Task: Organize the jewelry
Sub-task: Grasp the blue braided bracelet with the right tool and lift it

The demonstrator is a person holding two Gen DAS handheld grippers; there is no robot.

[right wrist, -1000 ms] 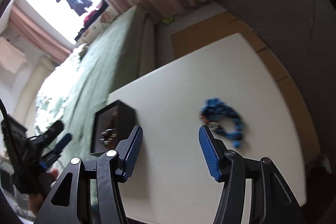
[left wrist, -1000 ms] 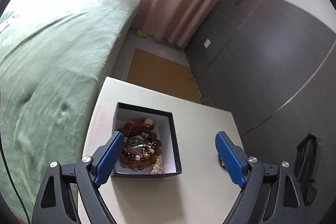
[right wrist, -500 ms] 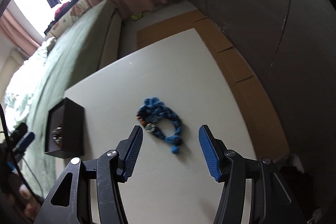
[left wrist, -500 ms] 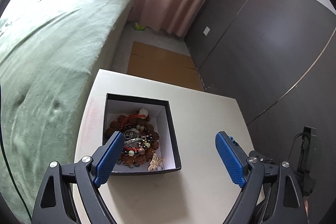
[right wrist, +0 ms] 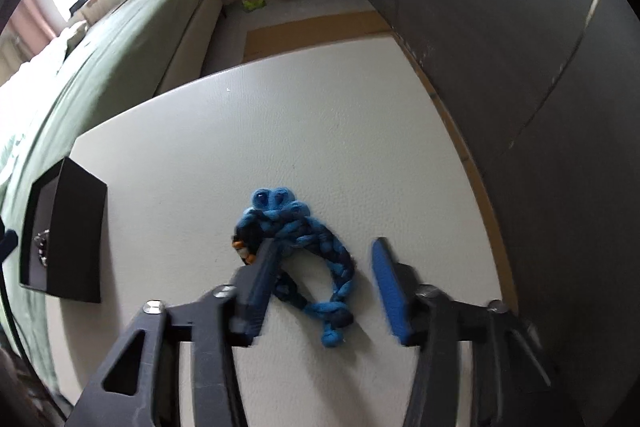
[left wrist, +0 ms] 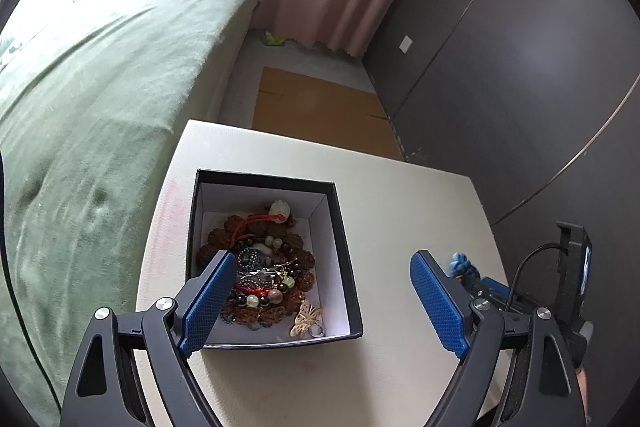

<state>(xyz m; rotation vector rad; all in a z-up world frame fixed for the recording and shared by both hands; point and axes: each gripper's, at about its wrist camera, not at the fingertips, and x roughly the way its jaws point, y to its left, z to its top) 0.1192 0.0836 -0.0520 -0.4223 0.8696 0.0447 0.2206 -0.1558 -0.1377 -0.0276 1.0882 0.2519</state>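
Blue braided cord — a bracelet looped into a ring with a knotted tail — lies flat on the cream table, toward its right edge. The right gripper is down over it with its jaws closing: the left finger sits on the loop's left side, the right finger stands on the bare table just beside the braid, so the loop's right arm is between them and not yet pinched. The fingers are motion-blurred.

Near the table's left edge stands a black jewelry box, white inside and open-topped — it holds a heap of brown bead bracelets, dark bead strands and a small gold butterfly piece. The left gripper hovers above the box's near side, jaws wide, nothing between them. A green-covered bed runs alongside the table's left.
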